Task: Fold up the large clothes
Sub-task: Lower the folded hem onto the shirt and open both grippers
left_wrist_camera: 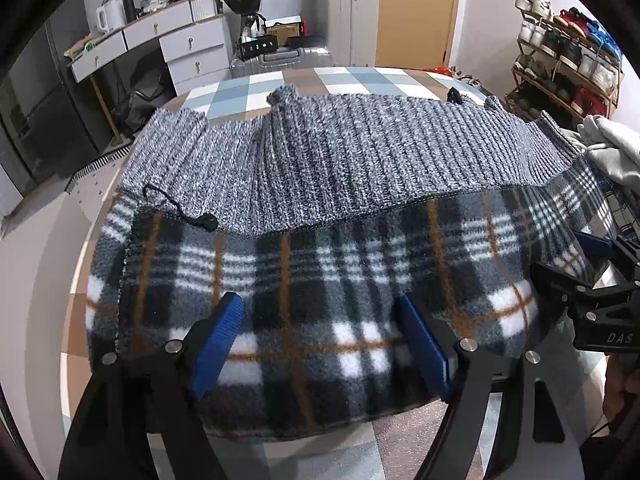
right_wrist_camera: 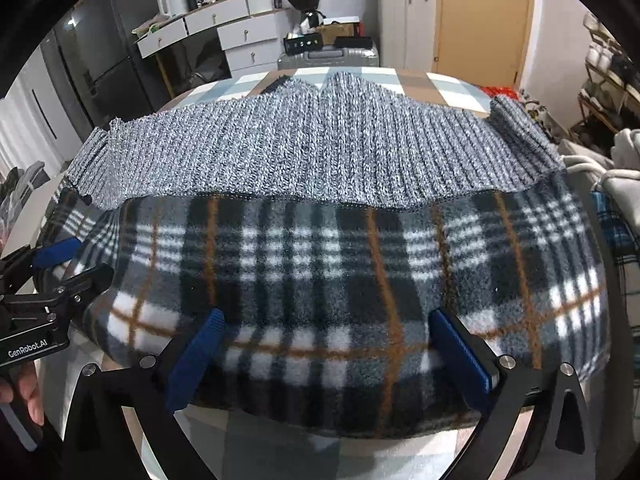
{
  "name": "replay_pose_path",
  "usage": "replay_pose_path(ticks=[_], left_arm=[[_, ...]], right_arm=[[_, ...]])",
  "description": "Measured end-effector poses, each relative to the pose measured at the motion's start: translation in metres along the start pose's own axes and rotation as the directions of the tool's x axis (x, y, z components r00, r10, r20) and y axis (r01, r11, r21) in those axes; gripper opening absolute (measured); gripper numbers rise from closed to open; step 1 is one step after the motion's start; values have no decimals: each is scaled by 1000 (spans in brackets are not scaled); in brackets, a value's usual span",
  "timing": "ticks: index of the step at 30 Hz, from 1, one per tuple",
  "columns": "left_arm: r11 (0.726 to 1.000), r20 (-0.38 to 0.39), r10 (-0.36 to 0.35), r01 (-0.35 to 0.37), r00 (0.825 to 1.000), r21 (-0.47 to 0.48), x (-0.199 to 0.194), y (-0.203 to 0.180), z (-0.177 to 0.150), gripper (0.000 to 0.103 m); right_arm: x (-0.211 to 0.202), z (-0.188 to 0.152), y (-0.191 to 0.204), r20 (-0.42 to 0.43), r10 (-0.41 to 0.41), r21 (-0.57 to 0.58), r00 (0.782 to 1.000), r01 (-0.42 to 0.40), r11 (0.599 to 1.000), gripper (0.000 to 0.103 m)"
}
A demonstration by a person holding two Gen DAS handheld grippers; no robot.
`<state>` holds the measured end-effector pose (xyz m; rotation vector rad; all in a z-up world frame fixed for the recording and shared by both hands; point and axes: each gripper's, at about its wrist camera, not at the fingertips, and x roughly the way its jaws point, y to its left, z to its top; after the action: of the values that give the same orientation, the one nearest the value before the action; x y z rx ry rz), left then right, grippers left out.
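My left wrist view cuts the grey garment pile off at its right edge. The plaid fleece hides most of the checked table cover, and the grey knit layer hides the fleece's far part. In my right wrist view, only fingers of my left hand show at the left edge.

black left gripper, blue ribbed pads, silver screws.
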<state>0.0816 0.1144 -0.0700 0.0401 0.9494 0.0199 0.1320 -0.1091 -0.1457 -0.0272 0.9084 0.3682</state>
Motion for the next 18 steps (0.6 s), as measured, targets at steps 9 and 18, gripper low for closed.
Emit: replay_pose_path(ticks=[9, 18], left_arm=[[994, -27, -82, 79, 996, -70, -7, 10, 1, 81], [985, 64, -68, 78, 996, -153, -41, 46, -12, 81]], right_arm=[[-14, -4, -11, 47, 97, 8, 994, -98, 995, 101], [-68, -12, -104, 214, 102, 281, 971, -161, 946, 102]])
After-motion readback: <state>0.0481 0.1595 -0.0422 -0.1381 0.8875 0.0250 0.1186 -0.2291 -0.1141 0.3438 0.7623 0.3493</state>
